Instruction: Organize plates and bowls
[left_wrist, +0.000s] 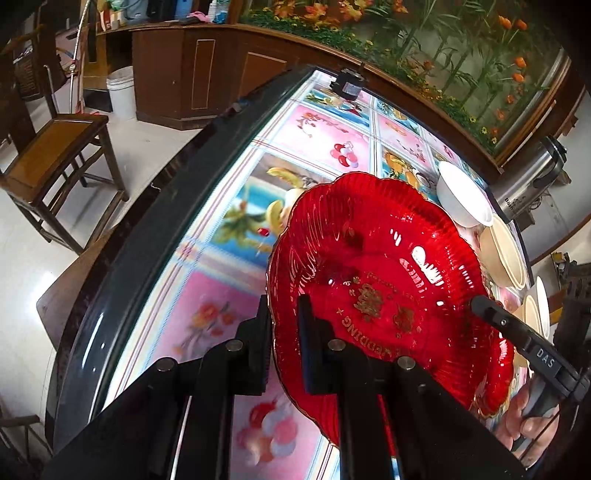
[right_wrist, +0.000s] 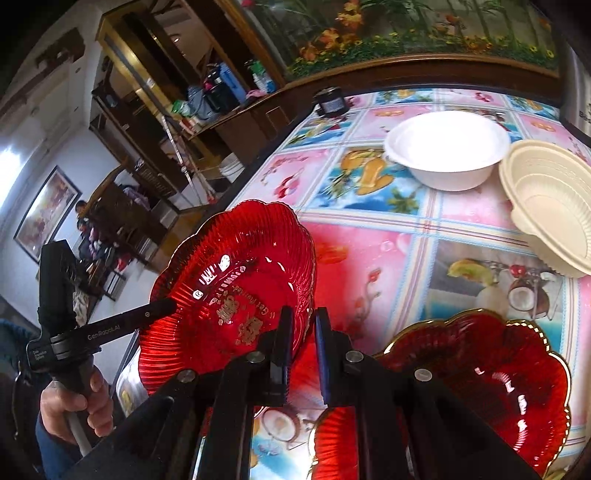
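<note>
Both wrist views look steeply down, sharing (close) the red plate (left_wrist: 384, 295).

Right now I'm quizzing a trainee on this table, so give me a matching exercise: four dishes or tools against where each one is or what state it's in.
Things:
1. lifted red plate
2. second red plate
3. white bowl
4. cream bowls

States:
A. stacked, tilted on the tablecloth
B. upright, alone, far side of the table
C. gripped at its rim by the left gripper and the right gripper
D. lying on the table, nearest the right camera

Pairs: 1-C, 2-D, 3-B, 4-A
</note>
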